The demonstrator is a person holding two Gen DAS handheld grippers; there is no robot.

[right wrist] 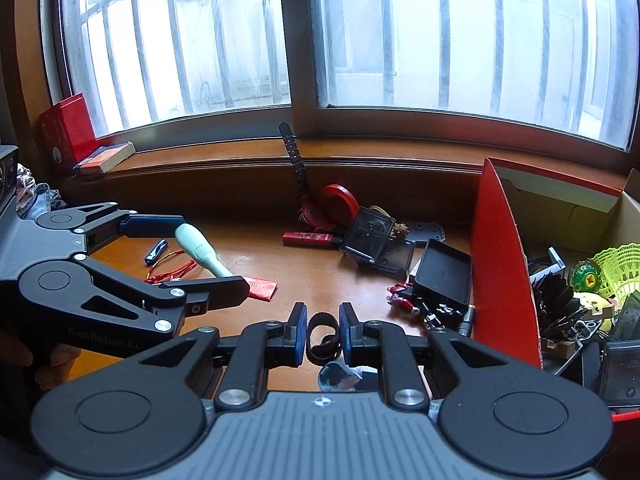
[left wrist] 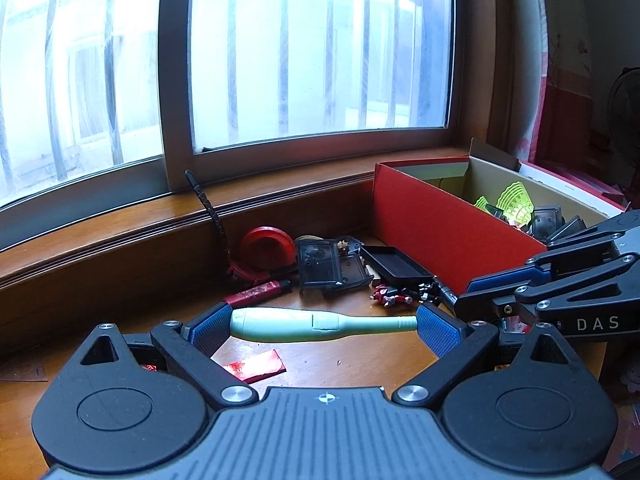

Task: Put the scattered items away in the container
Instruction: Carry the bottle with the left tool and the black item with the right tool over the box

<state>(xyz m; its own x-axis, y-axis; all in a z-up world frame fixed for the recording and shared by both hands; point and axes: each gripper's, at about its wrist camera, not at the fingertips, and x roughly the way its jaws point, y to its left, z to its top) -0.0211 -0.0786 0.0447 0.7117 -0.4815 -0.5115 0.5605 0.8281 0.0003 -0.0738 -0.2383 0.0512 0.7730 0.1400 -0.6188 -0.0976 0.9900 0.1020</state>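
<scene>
My left gripper [left wrist: 323,322] is shut lengthwise on a mint-green handle-shaped tool [left wrist: 320,321] and holds it above the wooden table [left wrist: 328,364]; the tool also shows in the right wrist view [right wrist: 198,249]. My right gripper [right wrist: 323,330] is shut on a small black ribbed band [right wrist: 322,340] just above the table. The red cardboard box [left wrist: 436,216], the container, stands at the right and holds several items, among them a neon-green shuttlecock [right wrist: 618,270]. Scattered items lie by the sill: a red lighter [left wrist: 260,292], a red round disc [left wrist: 267,246], black plastic cases [left wrist: 320,266], a black tray [left wrist: 394,266].
A black strap [right wrist: 296,164] leans on the window sill. A red foil packet [left wrist: 256,366] lies under the left gripper. Red string and a blue clip [right wrist: 158,250] lie at the left. A red box and a book [right wrist: 106,156] rest on the sill.
</scene>
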